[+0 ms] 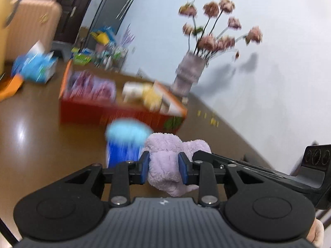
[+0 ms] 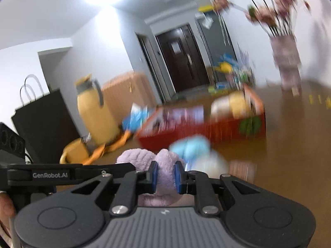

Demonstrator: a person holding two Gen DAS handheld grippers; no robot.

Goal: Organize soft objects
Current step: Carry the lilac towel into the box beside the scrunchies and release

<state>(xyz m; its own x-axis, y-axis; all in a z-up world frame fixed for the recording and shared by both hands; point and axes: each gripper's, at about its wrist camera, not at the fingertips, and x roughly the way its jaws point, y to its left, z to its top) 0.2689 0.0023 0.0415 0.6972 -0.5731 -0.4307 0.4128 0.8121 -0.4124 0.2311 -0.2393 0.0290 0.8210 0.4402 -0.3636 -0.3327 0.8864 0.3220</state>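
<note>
Holding: both grippers clamp one fluffy lilac plush cloth bundle (image 1: 165, 165) above the glossy brown table (image 1: 41, 144).
Left gripper (image 1: 165, 168): blue pads pressed into the near fold of the bundle; closed on it.
Right gripper (image 2: 165, 175): pads squeezed tightly on a narrower fold of the same bundle; closed on it.
Landmark: shallow red cardboard box with orange rim (image 1: 115, 111), standing on the table.
Bundle location: in front of the red box, on the near side, apart from its wall, carried between the two tools.
Box contents: purple soft items at its left end, white and yellow soft items at its right end; detail lost to blur.
Neighbour: blurred light-blue soft item (image 1: 126, 134) just in front of the red box, beside the bundle.
Orientation: long axis judged to run from one gripper to the other, roughly parallel to the box's front wall; lobed end points toward the box.
Risk 1: unequal pull from the two tools may drag a fold out of the looser grip.
Risk 2: a low carry may snag the bundle on the box rim.
Risk 3: a sweep may knock the light-blue item.
</note>
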